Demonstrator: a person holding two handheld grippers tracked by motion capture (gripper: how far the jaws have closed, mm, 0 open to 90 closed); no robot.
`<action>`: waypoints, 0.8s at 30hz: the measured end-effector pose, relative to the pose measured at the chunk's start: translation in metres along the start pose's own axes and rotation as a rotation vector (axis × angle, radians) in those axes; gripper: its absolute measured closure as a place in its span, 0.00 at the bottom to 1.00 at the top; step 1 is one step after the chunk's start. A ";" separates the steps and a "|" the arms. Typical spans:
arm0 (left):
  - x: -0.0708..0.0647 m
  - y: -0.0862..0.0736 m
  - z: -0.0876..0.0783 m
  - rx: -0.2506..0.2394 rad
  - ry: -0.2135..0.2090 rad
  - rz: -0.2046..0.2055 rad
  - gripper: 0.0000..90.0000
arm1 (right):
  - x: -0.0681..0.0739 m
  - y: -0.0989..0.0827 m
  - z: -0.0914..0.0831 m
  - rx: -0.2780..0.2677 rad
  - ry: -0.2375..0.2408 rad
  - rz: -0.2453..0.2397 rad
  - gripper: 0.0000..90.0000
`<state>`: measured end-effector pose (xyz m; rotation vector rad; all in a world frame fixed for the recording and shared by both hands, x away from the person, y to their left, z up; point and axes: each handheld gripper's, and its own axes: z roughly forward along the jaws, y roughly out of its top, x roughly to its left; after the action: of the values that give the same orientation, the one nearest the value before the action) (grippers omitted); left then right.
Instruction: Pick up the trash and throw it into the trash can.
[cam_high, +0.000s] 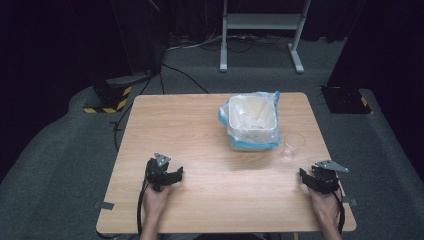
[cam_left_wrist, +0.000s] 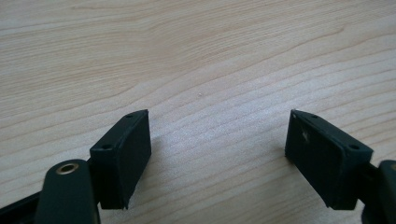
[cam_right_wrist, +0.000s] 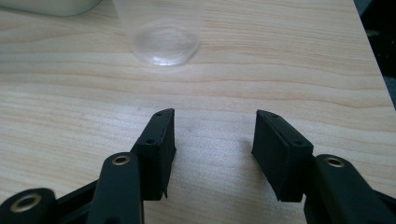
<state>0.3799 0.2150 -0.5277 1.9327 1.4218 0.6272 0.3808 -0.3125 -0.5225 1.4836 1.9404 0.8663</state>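
A dark room with grey carpet is seen around a pale wooden tabletop, and a white stand is set on the floor beyond it. At the near left, the left tongs are rested on bare wood with the jaws spread wide and nothing held between them, apparently parked in wait. Farther back, right of centre, a white bin lined with a clear bag is placed within reach of both hands. Just beside its right near corner, an empty clear plastic cup is stood upright. At the near right, the right tongs are held spread and empty, aimed toward that cup, perhaps for a pickup.
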 end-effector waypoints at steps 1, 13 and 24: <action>0.000 0.000 0.000 0.000 0.000 0.000 0.25 | 0.001 0.000 -0.001 0.002 -0.002 0.001 0.55; 0.000 0.000 0.000 0.000 0.001 0.002 0.25 | 0.002 0.000 -0.011 -0.033 0.046 -0.002 0.57; 0.000 0.000 0.000 -0.002 0.001 0.000 0.25 | 0.008 0.012 -0.022 -0.073 0.083 -0.018 0.57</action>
<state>0.3799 0.2150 -0.5277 1.9309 1.4215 0.6297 0.3701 -0.3057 -0.4996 1.4064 1.9568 0.9937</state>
